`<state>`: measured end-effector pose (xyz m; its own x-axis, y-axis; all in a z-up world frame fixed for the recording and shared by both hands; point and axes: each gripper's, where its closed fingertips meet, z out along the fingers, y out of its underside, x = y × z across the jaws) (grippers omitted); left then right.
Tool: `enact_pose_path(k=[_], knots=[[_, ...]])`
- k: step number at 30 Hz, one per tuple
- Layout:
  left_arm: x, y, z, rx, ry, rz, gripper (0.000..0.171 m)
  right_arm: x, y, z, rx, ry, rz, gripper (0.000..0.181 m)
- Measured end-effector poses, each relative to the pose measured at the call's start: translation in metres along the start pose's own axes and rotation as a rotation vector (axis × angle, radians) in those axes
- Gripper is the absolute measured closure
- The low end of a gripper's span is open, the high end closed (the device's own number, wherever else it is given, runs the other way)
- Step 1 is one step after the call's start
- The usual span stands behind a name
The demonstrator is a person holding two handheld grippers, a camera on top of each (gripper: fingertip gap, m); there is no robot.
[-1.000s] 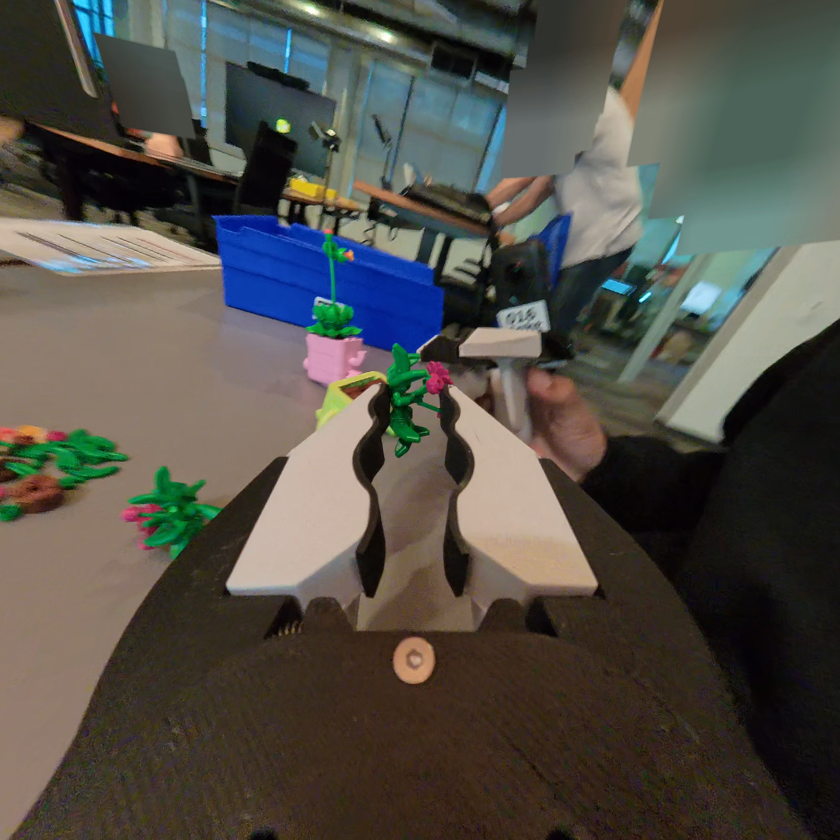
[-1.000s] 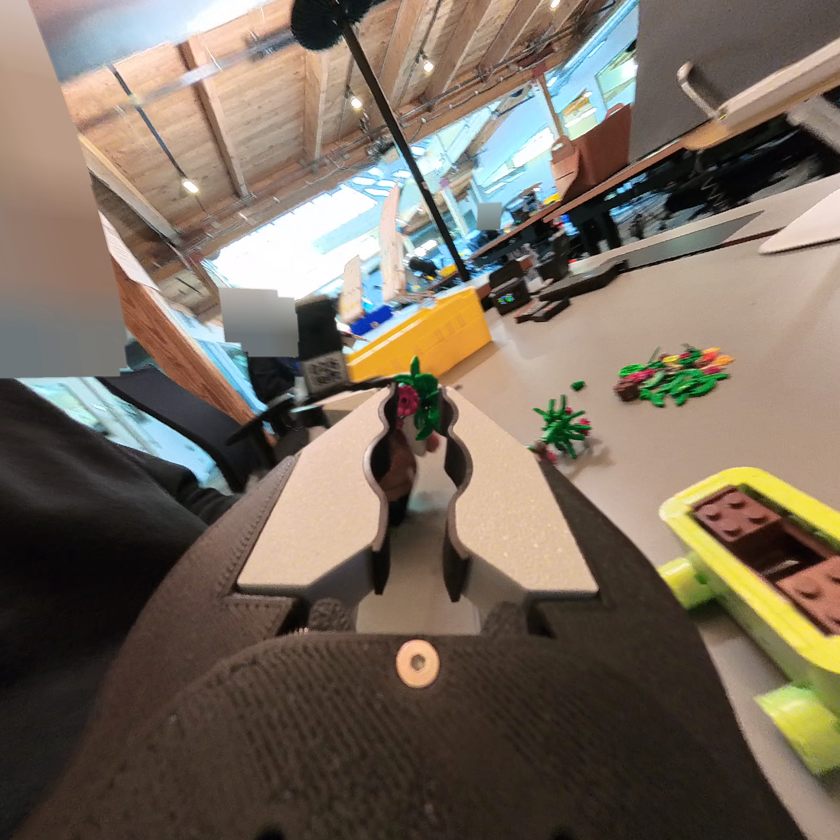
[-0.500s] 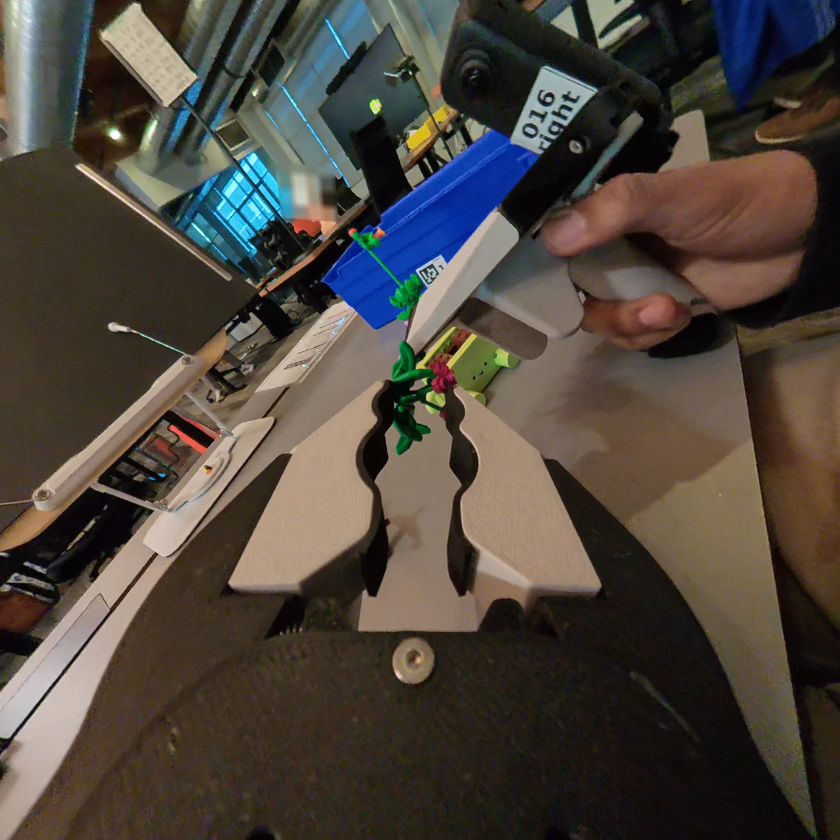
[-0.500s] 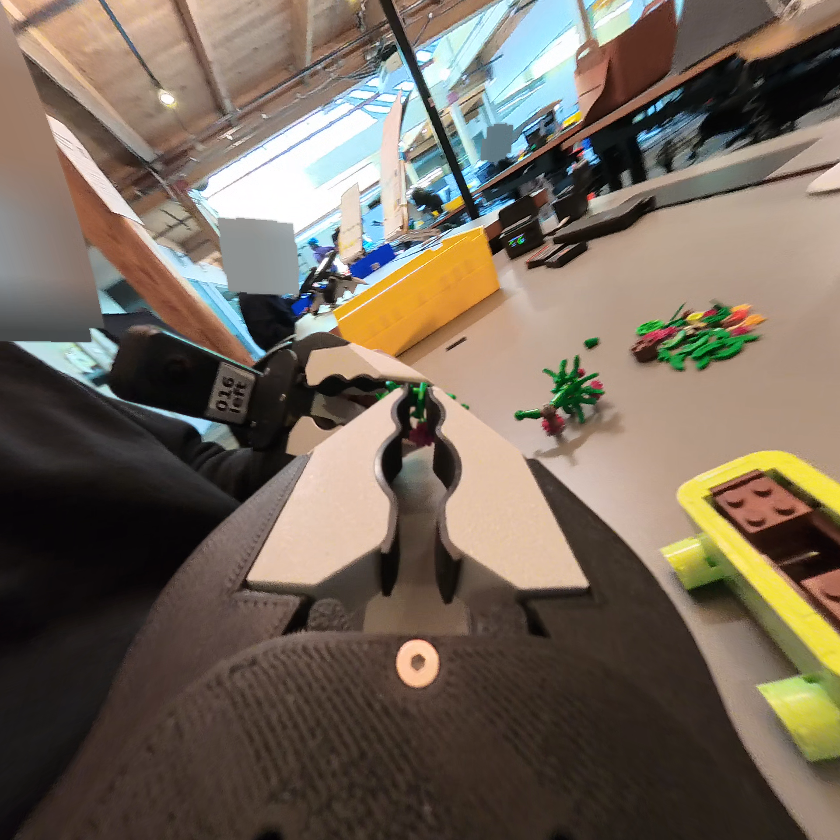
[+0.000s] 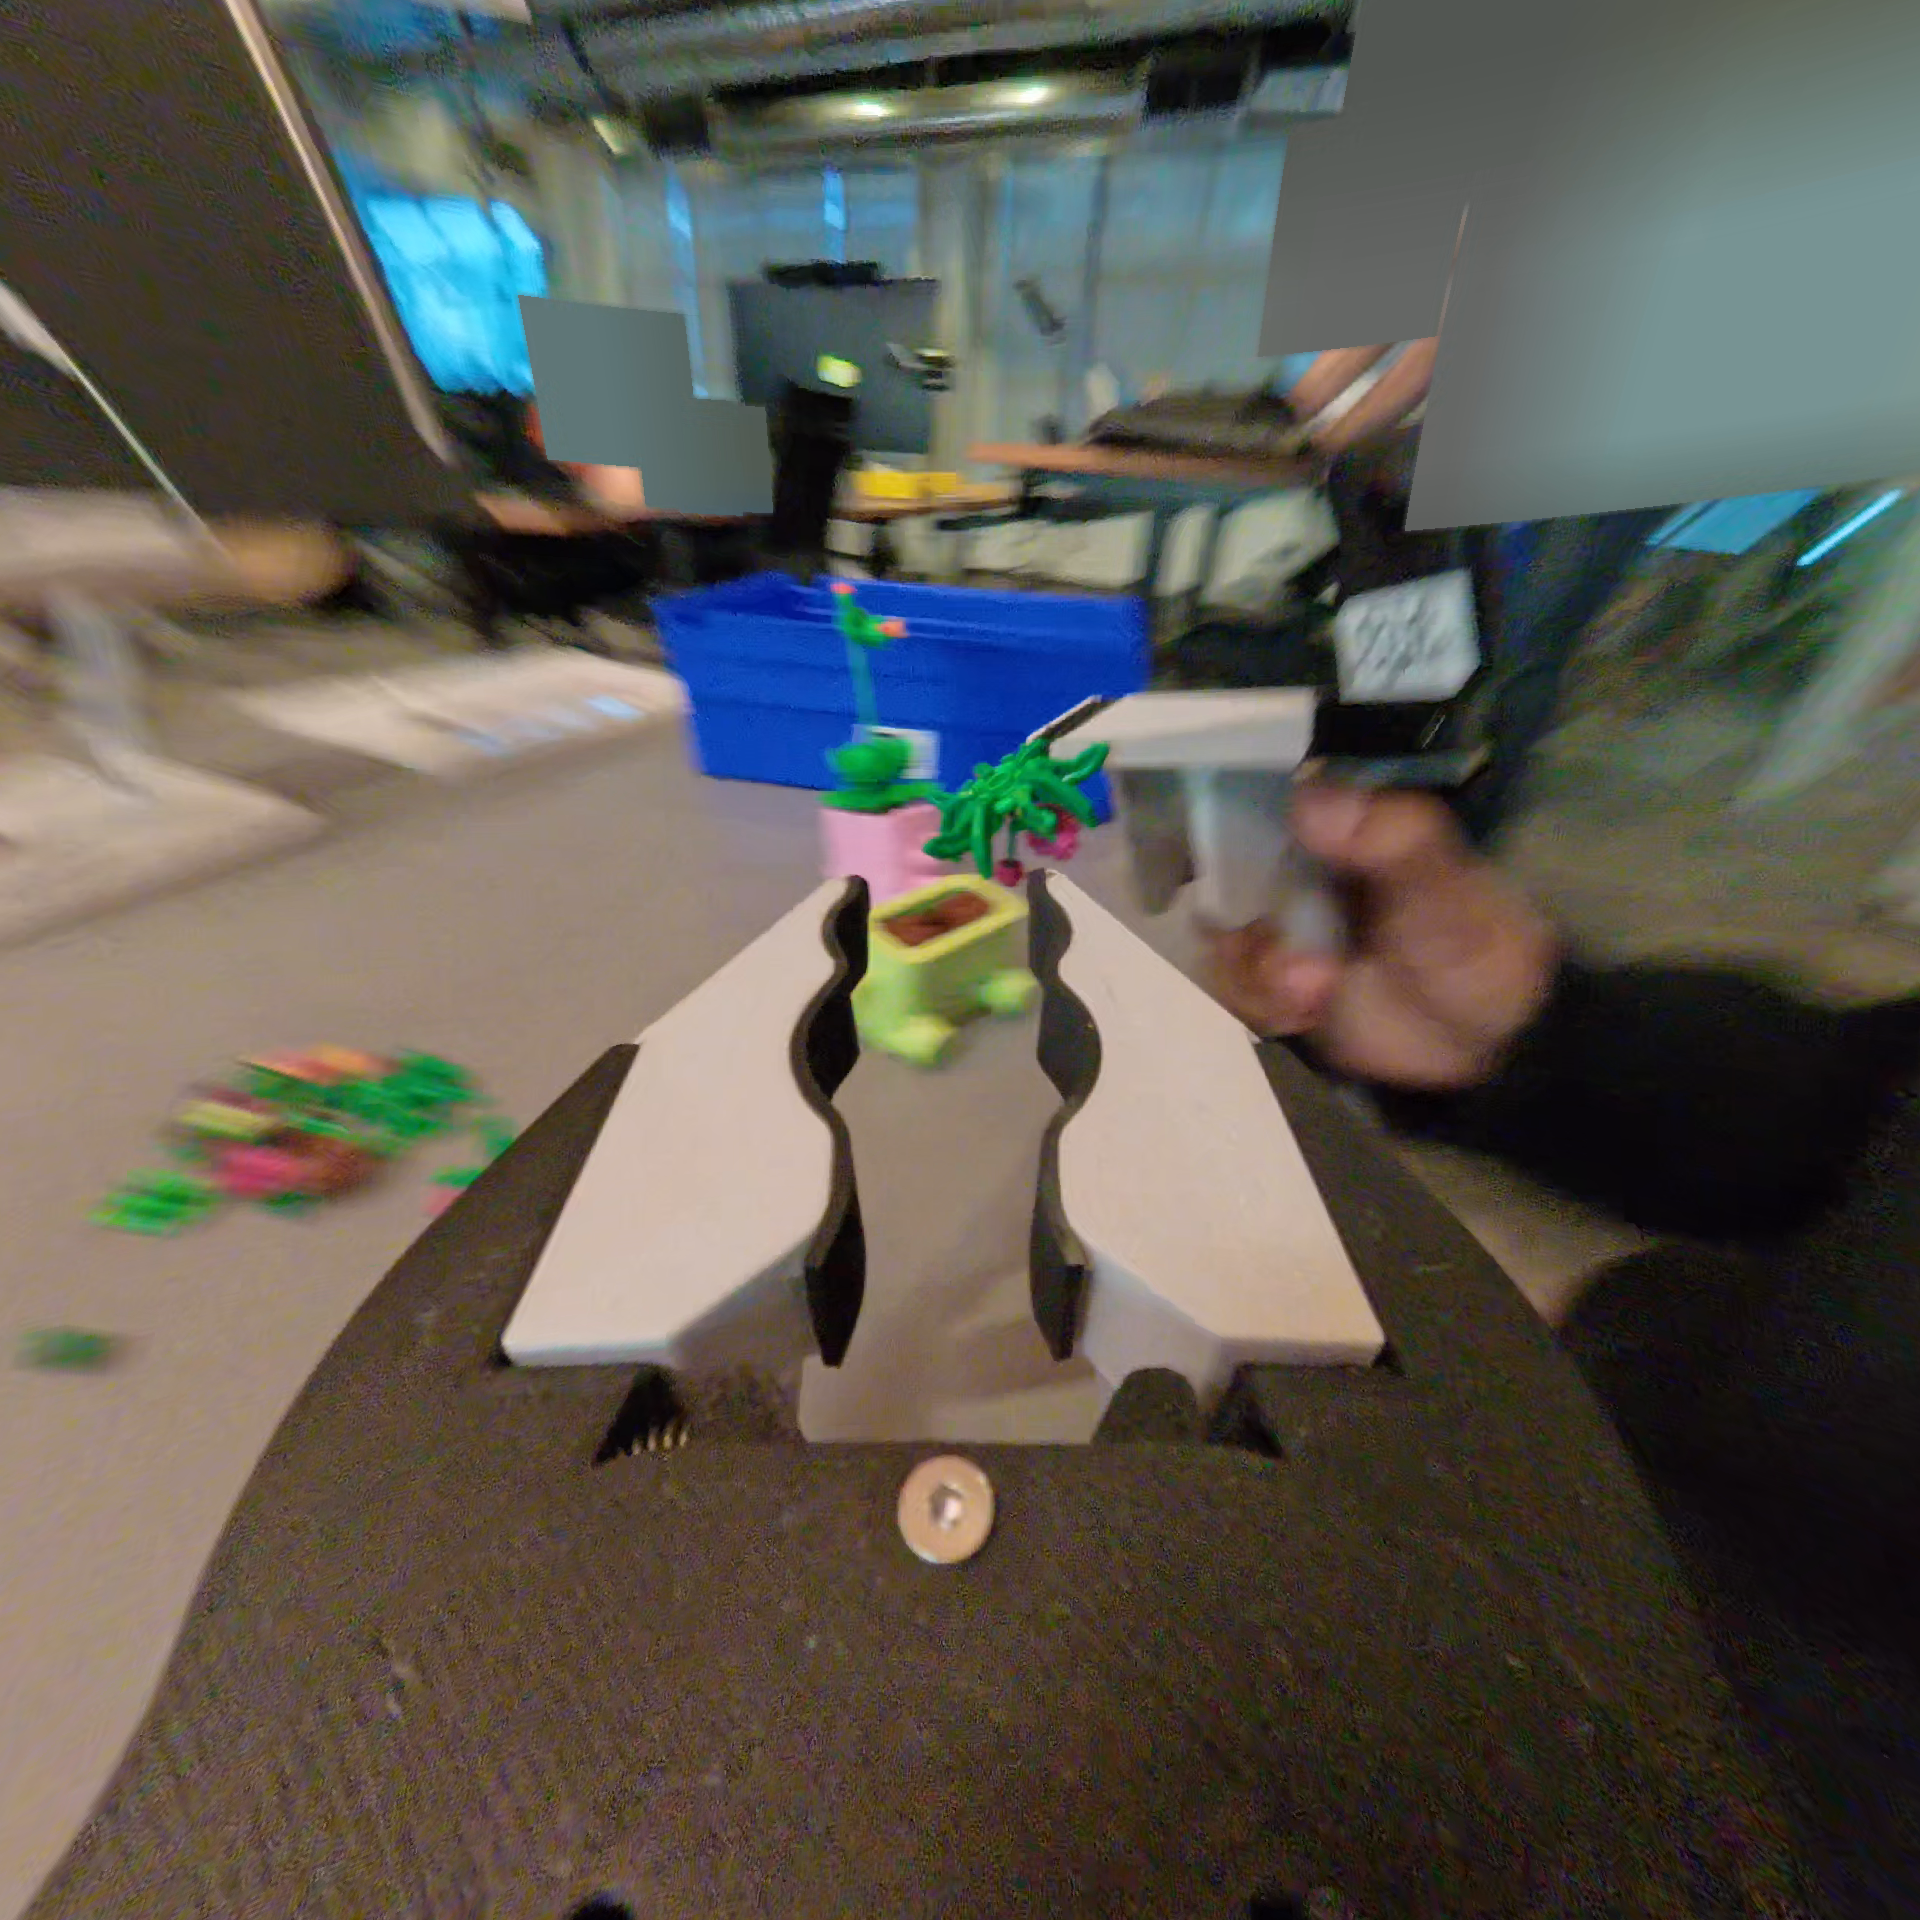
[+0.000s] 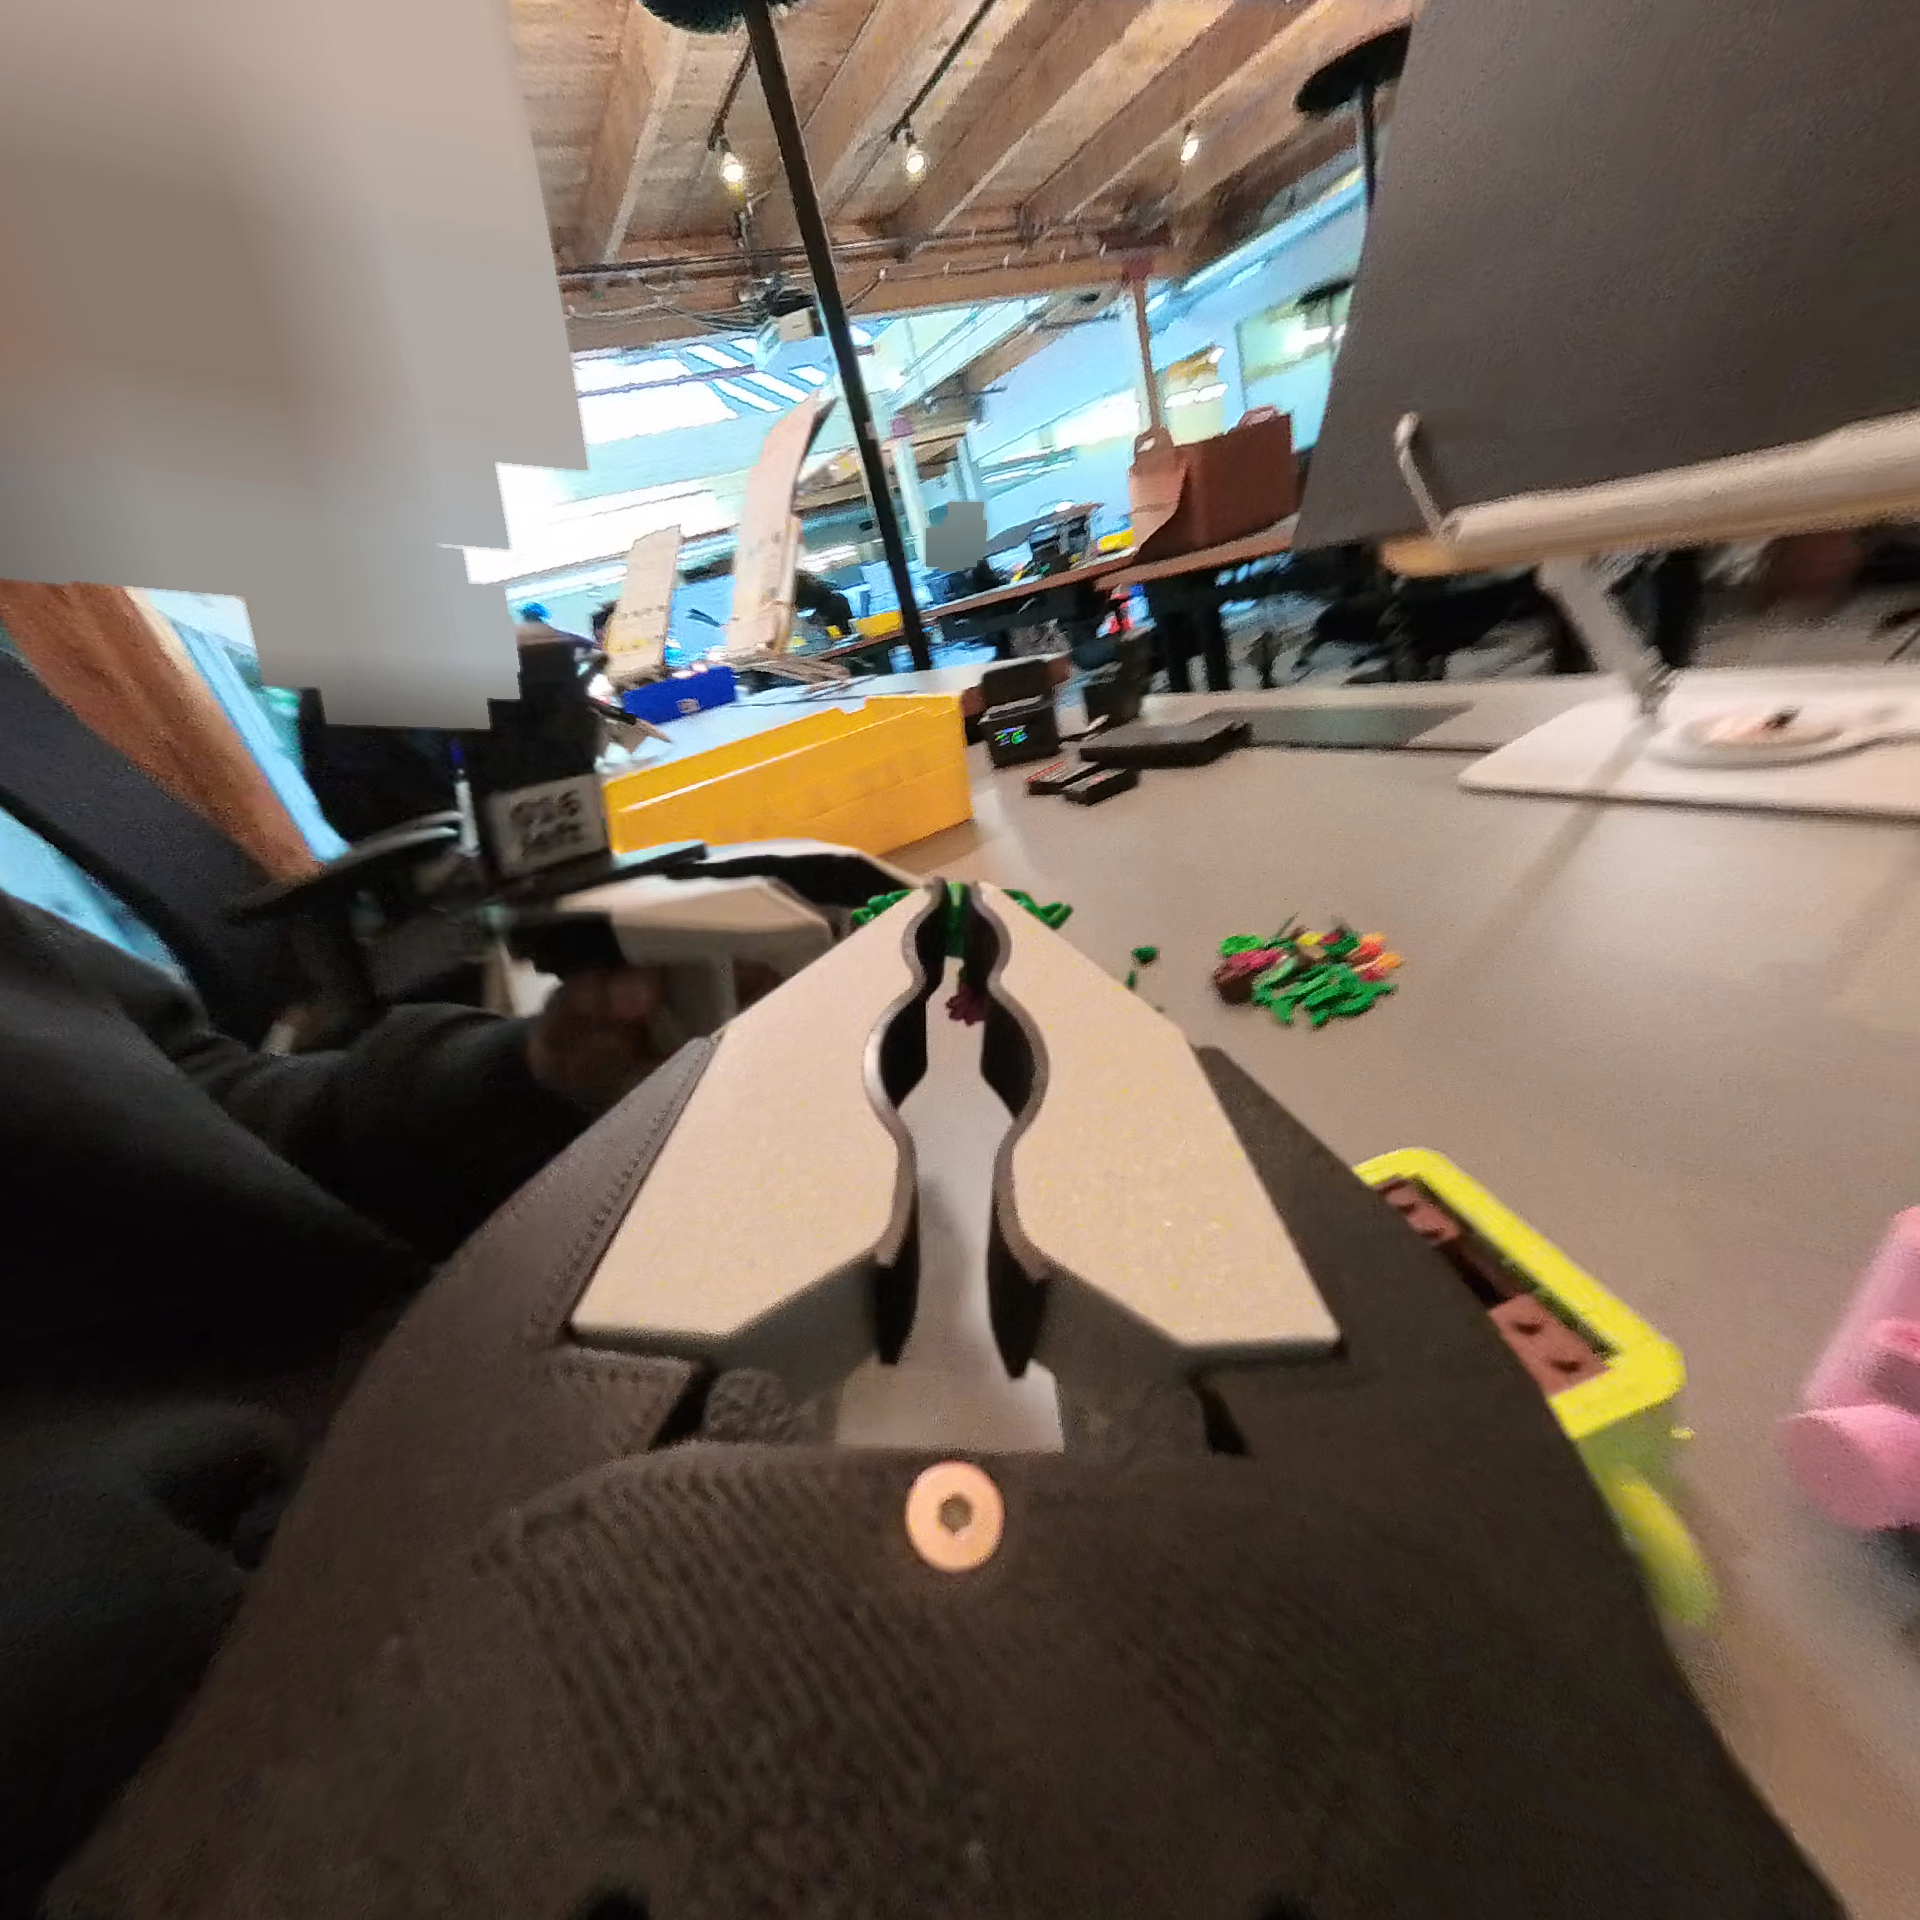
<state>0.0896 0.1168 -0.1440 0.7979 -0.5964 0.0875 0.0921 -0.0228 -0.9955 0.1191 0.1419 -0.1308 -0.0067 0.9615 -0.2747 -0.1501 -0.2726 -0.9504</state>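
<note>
Right gripper [image 6: 961, 894] pinches a green toy plant sprig [image 5: 1013, 805] above the lime-green brick planter [image 5: 940, 961]; left gripper [image 5: 943, 904] gapes empty, jaws apart, facing it.

Timber ceiling [image 6: 1039, 135], grey desks [image 6: 1558, 987]

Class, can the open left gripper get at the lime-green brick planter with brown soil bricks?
Probably yes: the left gripper is open, the lime-green planter sits straight ahead between its fingertips, and only bare grey table lies between.
</note>
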Motion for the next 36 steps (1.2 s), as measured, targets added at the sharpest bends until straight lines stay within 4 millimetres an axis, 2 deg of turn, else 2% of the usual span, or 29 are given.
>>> enact_pose_path(k=[2,4,5,7,11,16,22,28,36], knots=[[0.008,-0.006,0.001,0.012,0.231,-0.491,0.15,-0.002,-0.007,-0.004,0.015,0.042,-0.136,0.181],[0.015,-0.014,-0.002,0.039,0.464,-0.883,0.143,-0.009,-0.012,-0.005,0.017,0.068,-0.287,0.181],[0.016,-0.015,-0.003,0.058,0.532,-1.009,0.141,-0.014,-0.013,-0.005,0.013,0.074,-0.355,0.181],[0.018,-0.01,0.0,0.052,0.58,-1.136,0.139,-0.021,-0.015,-0.002,0.004,0.085,-0.459,0.181],[0.029,-0.009,0.004,0.035,0.618,-1.202,0.136,-0.032,-0.012,0.002,-0.006,0.065,-0.515,0.181],[0.019,-0.009,0.005,0.099,0.586,-1.268,0.147,-0.035,-0.006,0.005,-0.023,0.043,-0.508,0.181],[0.017,-0.006,0.006,0.092,0.559,-1.268,0.162,-0.036,0.003,0.008,-0.066,0.043,-0.558,0.181],[0.017,-0.006,0.006,0.09,0.571,-1.276,0.165,-0.032,0.007,0.007,-0.1,0.067,-0.595,0.181],[0.012,0.004,0.008,0.054,0.474,-1.215,0.164,-0.026,0.016,0.008,-0.162,0.076,-0.616,0.181]])
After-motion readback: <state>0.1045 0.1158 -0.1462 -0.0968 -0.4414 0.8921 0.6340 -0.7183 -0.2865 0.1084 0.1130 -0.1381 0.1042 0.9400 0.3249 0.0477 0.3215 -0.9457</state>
